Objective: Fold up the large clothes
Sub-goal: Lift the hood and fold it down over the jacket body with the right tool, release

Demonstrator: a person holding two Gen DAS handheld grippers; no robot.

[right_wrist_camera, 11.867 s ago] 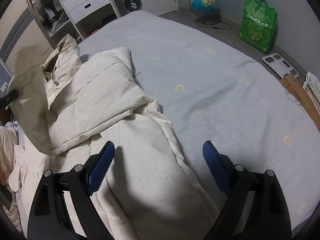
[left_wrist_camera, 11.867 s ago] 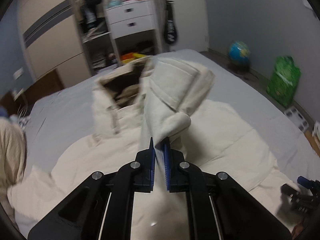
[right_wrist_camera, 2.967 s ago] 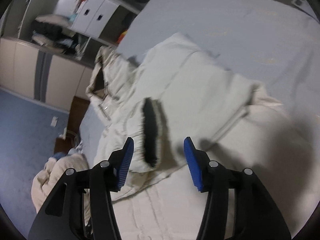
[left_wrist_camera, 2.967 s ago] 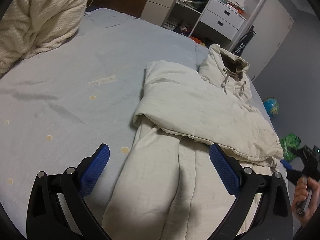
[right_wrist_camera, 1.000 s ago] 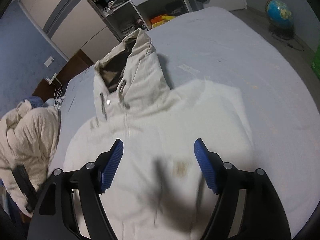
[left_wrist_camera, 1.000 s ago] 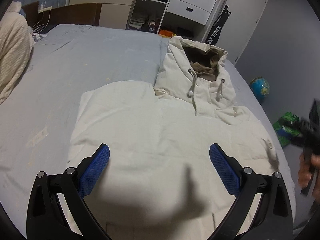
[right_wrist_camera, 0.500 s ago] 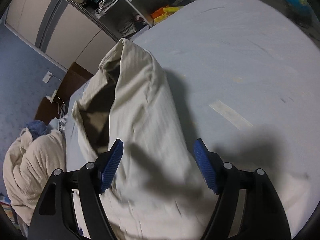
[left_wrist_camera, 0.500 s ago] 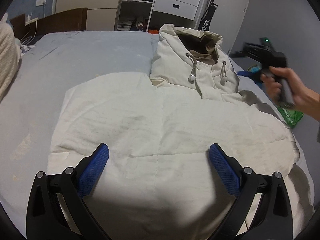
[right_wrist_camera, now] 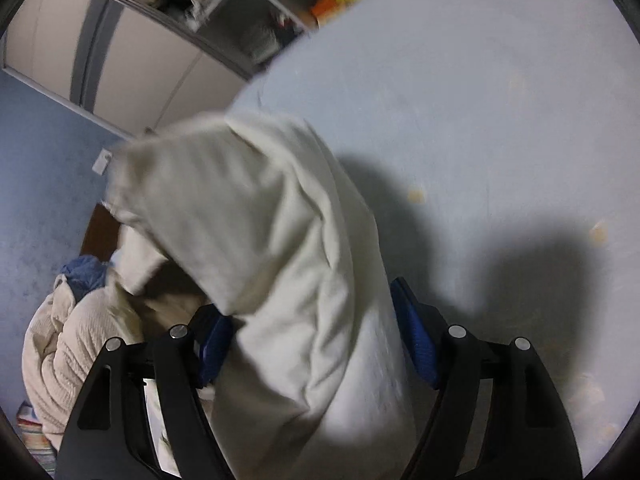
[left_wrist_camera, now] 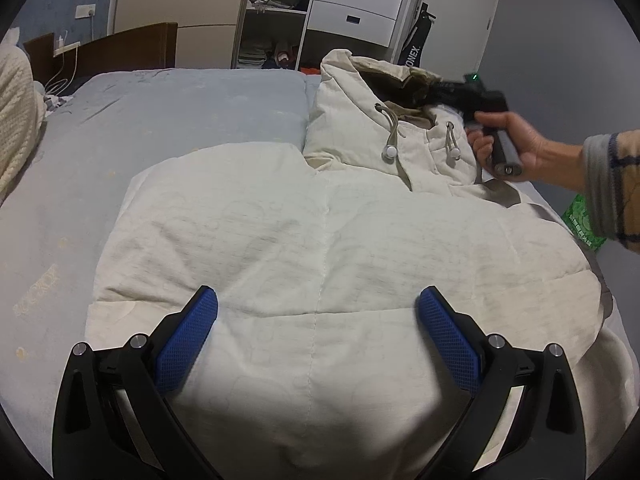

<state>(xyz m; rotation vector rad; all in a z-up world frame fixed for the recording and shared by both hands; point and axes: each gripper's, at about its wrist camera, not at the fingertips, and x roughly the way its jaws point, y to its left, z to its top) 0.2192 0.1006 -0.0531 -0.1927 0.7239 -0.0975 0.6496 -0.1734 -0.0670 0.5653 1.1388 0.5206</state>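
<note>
A cream padded jacket (left_wrist_camera: 320, 220) lies folded on the bed, its hood (left_wrist_camera: 348, 120) at the far end with two drawcords hanging down. My left gripper (left_wrist_camera: 318, 308) hovers open over the near part of the jacket, nothing between its blue pads (left_wrist_camera: 188, 340). A hand (left_wrist_camera: 516, 144) holds my right gripper (left_wrist_camera: 440, 92) at the hood's right side. In the right wrist view the hood (right_wrist_camera: 248, 208) fills the gap of the right gripper (right_wrist_camera: 316, 312), which stands wide open around it. Whether the pads touch the fabric is unclear.
The grey-blue bed sheet (left_wrist_camera: 180, 120) spreads left of the jacket. A cream knitted blanket (left_wrist_camera: 16, 96) is heaped at the left edge, also in the right wrist view (right_wrist_camera: 72, 352). Behind stand a brown headboard (left_wrist_camera: 108, 52), white drawers (left_wrist_camera: 356, 8) and open shelves. A green bag (left_wrist_camera: 580, 220) sits on the floor at right.
The right gripper swept across and down to the hood, which now sits between its jaws. The left gripper sank slightly over the jacket. Both stayed open.
</note>
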